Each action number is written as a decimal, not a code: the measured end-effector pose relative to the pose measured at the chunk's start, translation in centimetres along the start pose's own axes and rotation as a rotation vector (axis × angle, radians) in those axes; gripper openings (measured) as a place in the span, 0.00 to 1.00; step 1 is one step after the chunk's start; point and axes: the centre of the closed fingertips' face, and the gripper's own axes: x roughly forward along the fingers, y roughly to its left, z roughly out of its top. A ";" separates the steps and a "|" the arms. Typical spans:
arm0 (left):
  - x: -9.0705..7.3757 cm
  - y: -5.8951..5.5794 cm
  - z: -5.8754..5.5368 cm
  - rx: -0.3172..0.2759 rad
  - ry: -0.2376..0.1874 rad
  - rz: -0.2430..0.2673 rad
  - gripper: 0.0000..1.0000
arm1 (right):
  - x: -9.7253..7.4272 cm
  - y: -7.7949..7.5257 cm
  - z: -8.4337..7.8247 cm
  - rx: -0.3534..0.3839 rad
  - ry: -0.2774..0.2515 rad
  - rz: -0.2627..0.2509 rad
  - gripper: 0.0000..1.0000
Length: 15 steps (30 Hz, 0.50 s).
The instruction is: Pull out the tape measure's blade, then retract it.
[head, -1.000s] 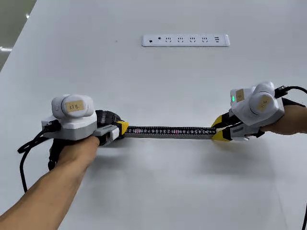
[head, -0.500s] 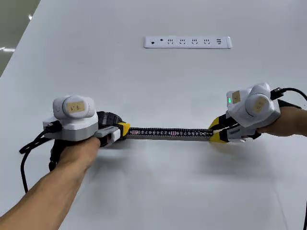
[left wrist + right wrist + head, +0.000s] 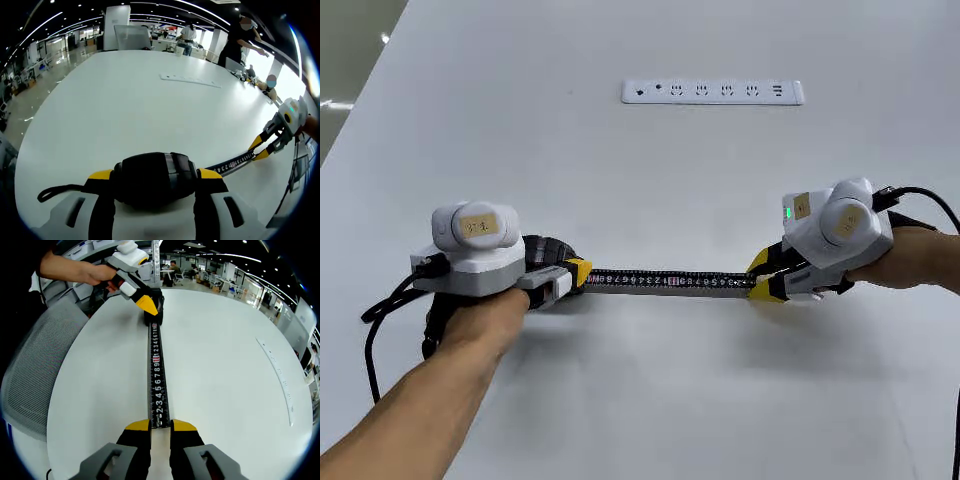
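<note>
Now taut: the blade spans the gap between both grippers.
Left gripper clamps the black case on the white table; right gripper pinches the blade's free end, numbers up.

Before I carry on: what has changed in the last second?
The right gripper, shut on the end of the blade, has moved in toward the left gripper. Less blade shows between them, so it seems to be going back in. The left gripper stays clamped on the tape measure's case in the same spot, and the power strip has not moved.
</note>
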 end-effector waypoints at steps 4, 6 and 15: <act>0.0 0.0 0.0 -0.001 0.000 0.000 0.59 | 0.3 0.1 0.5 0.000 -0.006 0.005 0.10; 0.0 0.0 0.0 -0.001 0.000 -0.001 0.59 | 0.5 0.2 0.8 0.000 -0.009 0.007 0.10; -0.1 0.0 0.0 -0.001 0.002 -0.005 0.59 | 1.1 0.2 1.7 0.001 -0.019 0.012 0.10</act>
